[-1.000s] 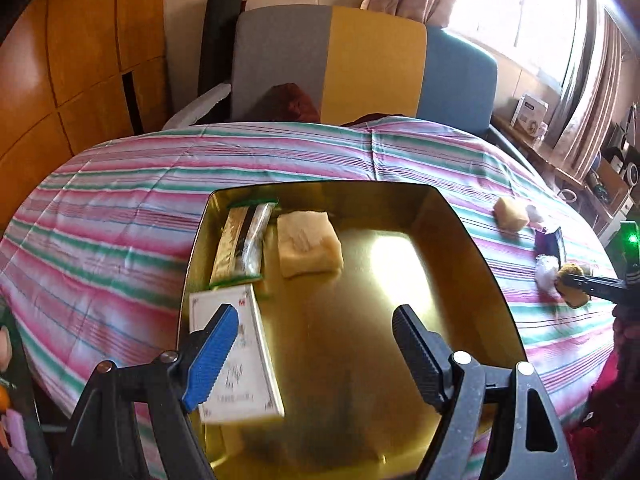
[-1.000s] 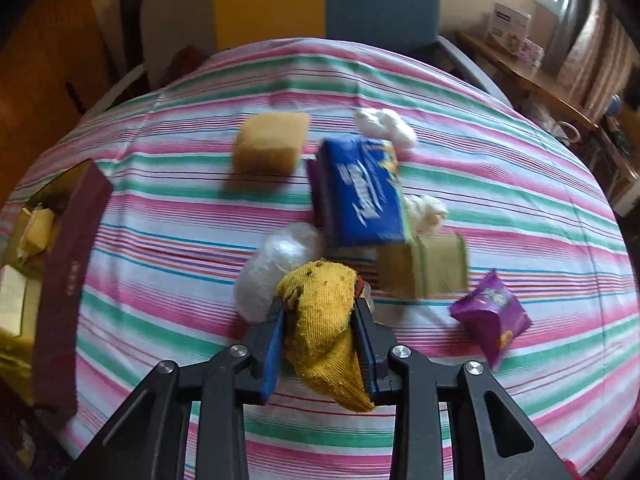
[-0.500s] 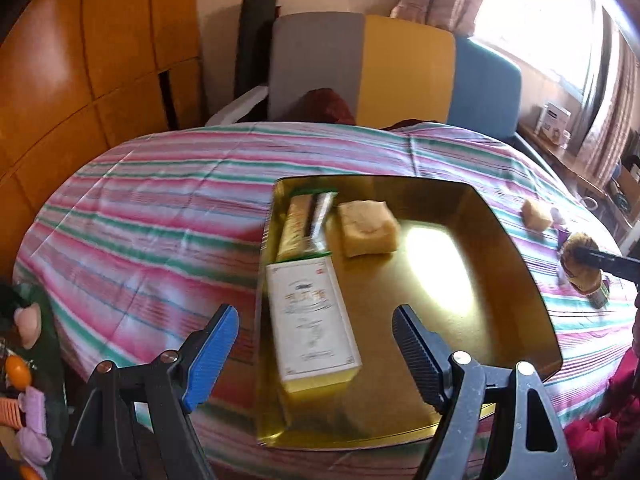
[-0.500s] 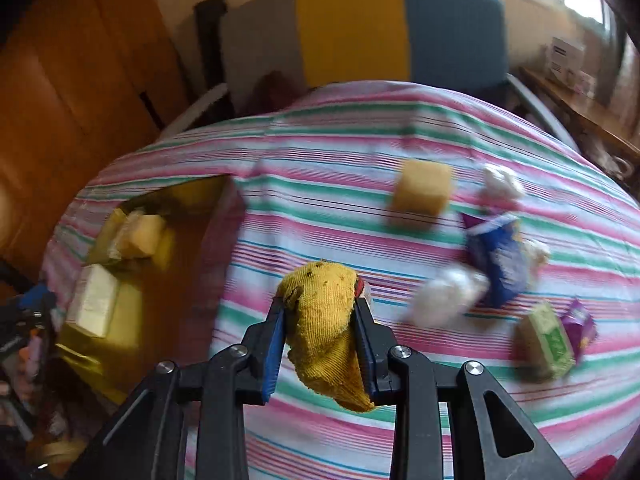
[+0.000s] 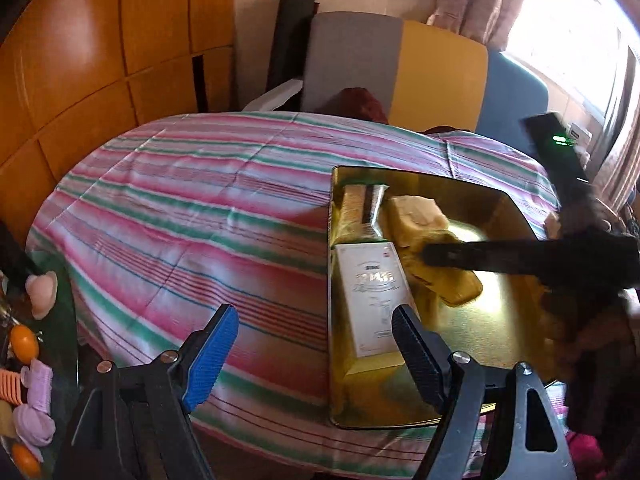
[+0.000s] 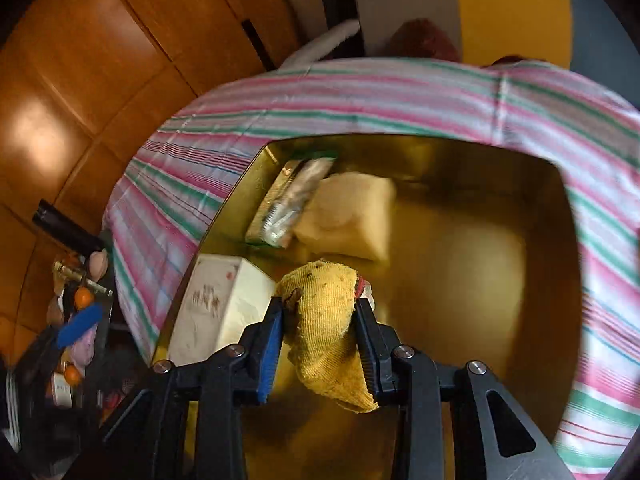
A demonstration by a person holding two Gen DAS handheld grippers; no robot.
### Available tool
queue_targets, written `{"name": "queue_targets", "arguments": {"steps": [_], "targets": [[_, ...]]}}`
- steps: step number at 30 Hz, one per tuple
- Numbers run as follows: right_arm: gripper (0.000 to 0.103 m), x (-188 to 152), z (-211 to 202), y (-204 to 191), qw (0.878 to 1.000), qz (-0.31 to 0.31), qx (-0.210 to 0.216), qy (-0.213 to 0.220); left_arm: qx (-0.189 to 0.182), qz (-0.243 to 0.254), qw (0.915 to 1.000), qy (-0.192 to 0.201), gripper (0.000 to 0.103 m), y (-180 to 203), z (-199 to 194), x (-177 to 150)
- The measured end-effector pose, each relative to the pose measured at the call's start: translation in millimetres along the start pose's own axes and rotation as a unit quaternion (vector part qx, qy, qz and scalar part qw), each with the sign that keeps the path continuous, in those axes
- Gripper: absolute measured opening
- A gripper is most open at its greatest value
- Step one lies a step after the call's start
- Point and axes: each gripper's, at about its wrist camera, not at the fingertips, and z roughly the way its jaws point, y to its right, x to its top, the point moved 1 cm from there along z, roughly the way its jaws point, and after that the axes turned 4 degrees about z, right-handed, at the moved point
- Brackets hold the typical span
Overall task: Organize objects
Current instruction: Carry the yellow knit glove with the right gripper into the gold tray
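A gold tray (image 6: 480, 280) lies on the striped tablecloth (image 5: 192, 208). In it are a white box (image 6: 216, 304), a pale yellow sponge (image 6: 348, 216) and a silvery packet (image 6: 292, 204). My right gripper (image 6: 319, 304) hangs over the tray with a yellow cloth (image 6: 324, 320) between its pads. Its jaws are opening, and the pads still touch the cloth. In the left wrist view the same tray (image 5: 500, 320), white box (image 5: 372, 292) and sponge (image 5: 416, 216) lie to the right, and the right gripper reaches in as a dark blur. My left gripper (image 5: 315, 314) is open and holds nothing, above the tray's left rim.
A grey, yellow and blue chair (image 5: 400, 72) stands behind the table, against a wooden panelled wall (image 5: 100, 60). Small toys and orange balls (image 5: 24, 344) sit on a low surface off the table's left edge. A wide stretch of cloth lies left of the tray.
My right gripper has swept left with the yellow cloth, from the loose items on the table to above the tray. My left gripper has shifted left, so the tray now sits right of it.
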Motion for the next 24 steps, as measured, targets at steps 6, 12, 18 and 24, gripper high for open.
{"name": "queue_targets", "arguments": {"steps": [6, 12, 18, 24], "targets": [[0.062, 15.6, 30.1, -14.0, 1.000, 0.026, 0.008, 0.000, 0.001, -0.011, 0.9999, 0.000, 0.080, -9.4, 4.2, -4.1], [0.073, 14.7, 6.7, -9.6, 0.999, 0.024, 0.013, 0.031, 0.001, -0.011, 0.9999, 0.000, 0.080, -7.3, 4.1, -5.0], [0.086, 2.4, -23.2, -3.1, 0.998, -0.002, -0.015, 0.060, 0.013, 0.006, 0.9998, 0.010, 0.080, 6.1, -4.6, -3.4], [0.093, -14.7, -51.1, 11.2, 0.995, -0.021, -0.044, 0.086, 0.029, 0.036, 0.9985, 0.028, 0.080, 25.2, -16.5, -1.3]]}}
